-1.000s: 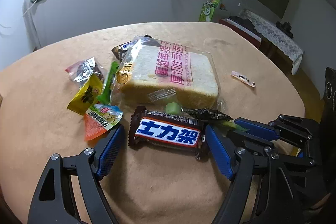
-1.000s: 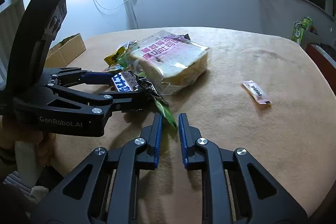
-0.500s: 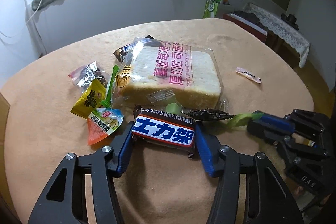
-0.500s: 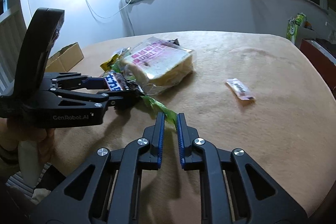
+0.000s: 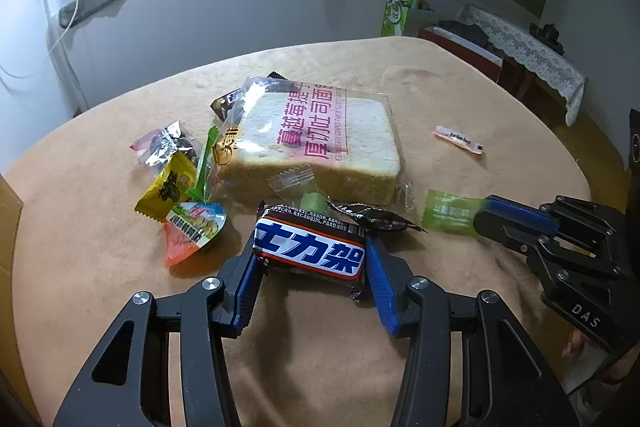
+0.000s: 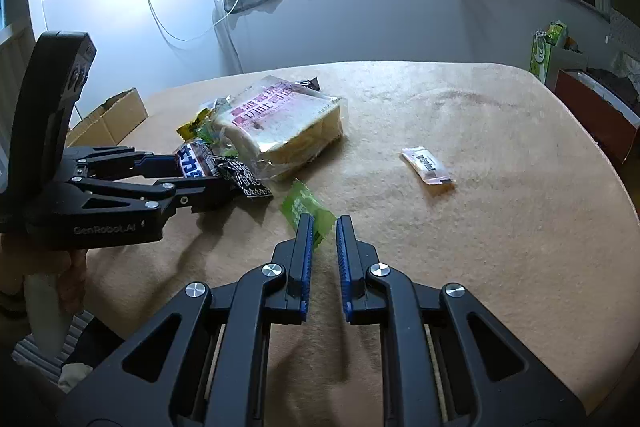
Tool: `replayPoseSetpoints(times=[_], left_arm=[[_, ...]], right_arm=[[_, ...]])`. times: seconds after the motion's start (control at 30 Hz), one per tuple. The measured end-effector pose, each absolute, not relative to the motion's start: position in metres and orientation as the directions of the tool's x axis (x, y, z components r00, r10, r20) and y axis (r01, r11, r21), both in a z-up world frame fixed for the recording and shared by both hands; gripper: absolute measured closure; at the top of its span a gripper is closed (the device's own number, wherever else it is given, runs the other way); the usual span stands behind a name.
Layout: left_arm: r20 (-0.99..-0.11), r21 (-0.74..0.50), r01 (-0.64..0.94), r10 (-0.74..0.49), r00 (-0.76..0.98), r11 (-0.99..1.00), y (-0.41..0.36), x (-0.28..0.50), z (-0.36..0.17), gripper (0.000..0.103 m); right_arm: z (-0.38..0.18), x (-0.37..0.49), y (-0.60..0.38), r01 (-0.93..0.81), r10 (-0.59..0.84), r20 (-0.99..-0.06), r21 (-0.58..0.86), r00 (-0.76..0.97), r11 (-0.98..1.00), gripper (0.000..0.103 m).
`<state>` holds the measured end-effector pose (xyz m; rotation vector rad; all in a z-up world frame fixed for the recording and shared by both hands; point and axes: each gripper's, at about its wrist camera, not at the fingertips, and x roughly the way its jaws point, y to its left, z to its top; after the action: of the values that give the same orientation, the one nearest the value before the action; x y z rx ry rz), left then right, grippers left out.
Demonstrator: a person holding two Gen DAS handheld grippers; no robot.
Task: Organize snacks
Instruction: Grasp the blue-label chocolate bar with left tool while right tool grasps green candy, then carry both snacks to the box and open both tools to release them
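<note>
Snacks lie in a loose heap on the tan table (image 5: 500,99). Foremost is a chocolate bar (image 5: 310,247) in a brown wrapper with a blue band and white characters, lying crosswise between the left gripper's (image 5: 312,267) fingers. Its jaws have just been closing, and the blue pads now press on both ends of the bar. Just beyond the fingertips sits a clear bag of thick sliced bread (image 5: 316,143) printed in pink, with small yellow, orange and silvery packets off to their left. The right gripper (image 6: 323,227) has its fingers drawn together on the edge of a green candy wrapper (image 6: 306,207), which sticks out ahead of the tips. A pale sachet (image 6: 428,169) lies well apart to their right.
</note>
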<state>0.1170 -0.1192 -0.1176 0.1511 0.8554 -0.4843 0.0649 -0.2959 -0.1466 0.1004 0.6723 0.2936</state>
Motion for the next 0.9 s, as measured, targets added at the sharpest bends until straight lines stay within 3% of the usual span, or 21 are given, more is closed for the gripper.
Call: replayPoseSetpoints(times=[0.27, 0.3, 0.4, 0.43, 0.5, 0.53, 0.57, 0.6, 0.63, 0.9], left_arm=[[-0.731, -0.168, 0.443, -0.413, 0.543, 0.881, -0.088, 0.102, -0.113, 0.055], [-0.731, -0.169, 0.441, -0.412, 0.544, 0.881, -0.087, 0.101, -0.113, 0.055], [-0.733, -0.159, 0.436, -0.402, 0.548, 0.886, -0.084, 0.095, -0.113, 0.055], [-0.734, -0.161, 0.433, -0.400, 0.549, 0.887, -0.083, 0.094, -0.113, 0.055], [-0.737, -0.160, 0.426, -0.395, 0.549, 0.890, -0.081, 0.091, -0.113, 0.055], [-0.738, -0.151, 0.425, -0.388, 0.553, 0.893, -0.082, 0.090, -0.111, 0.055], [-0.740, -0.131, 0.425, -0.373, 0.560, 0.896, -0.083, 0.088, -0.109, 0.055], [-0.740, -0.119, 0.426, -0.366, 0.564, 0.897, -0.084, 0.087, -0.108, 0.055], [-0.738, -0.101, 0.428, -0.357, 0.573, 0.898, -0.086, 0.084, -0.104, 0.055], [-0.714, -0.018, 0.418, -0.304, 0.631, 0.908, -0.088, 0.071, -0.085, 0.055]], right_arm=[[-0.145, 0.063, -0.297, -0.245, 0.311, -0.587, 0.191, 0.748, 0.951, 0.091], [-0.147, 0.064, -0.296, -0.251, 0.313, -0.595, 0.188, 0.740, 0.950, 0.086], [-0.149, 0.066, -0.288, -0.282, 0.314, -0.602, 0.150, 0.734, 0.948, 0.040], [-0.150, 0.066, -0.284, -0.295, 0.311, -0.599, 0.128, 0.738, 0.947, 0.037], [-0.152, 0.069, -0.277, -0.301, 0.285, -0.610, 0.079, 0.739, 0.950, 0.037], [-0.154, 0.072, -0.272, -0.307, 0.272, -0.625, 0.055, 0.731, 0.950, 0.042], [-0.156, 0.074, -0.270, -0.312, 0.268, -0.632, 0.043, 0.728, 0.949, 0.050], [-0.156, 0.074, -0.268, -0.308, 0.254, -0.631, 0.026, 0.733, 0.951, 0.069], [-0.155, 0.074, -0.268, -0.307, 0.252, -0.632, 0.024, 0.733, 0.951, 0.079], [-0.149, 0.067, -0.278, -0.266, 0.253, -0.626, 0.075, 0.738, 0.961, 0.079]])
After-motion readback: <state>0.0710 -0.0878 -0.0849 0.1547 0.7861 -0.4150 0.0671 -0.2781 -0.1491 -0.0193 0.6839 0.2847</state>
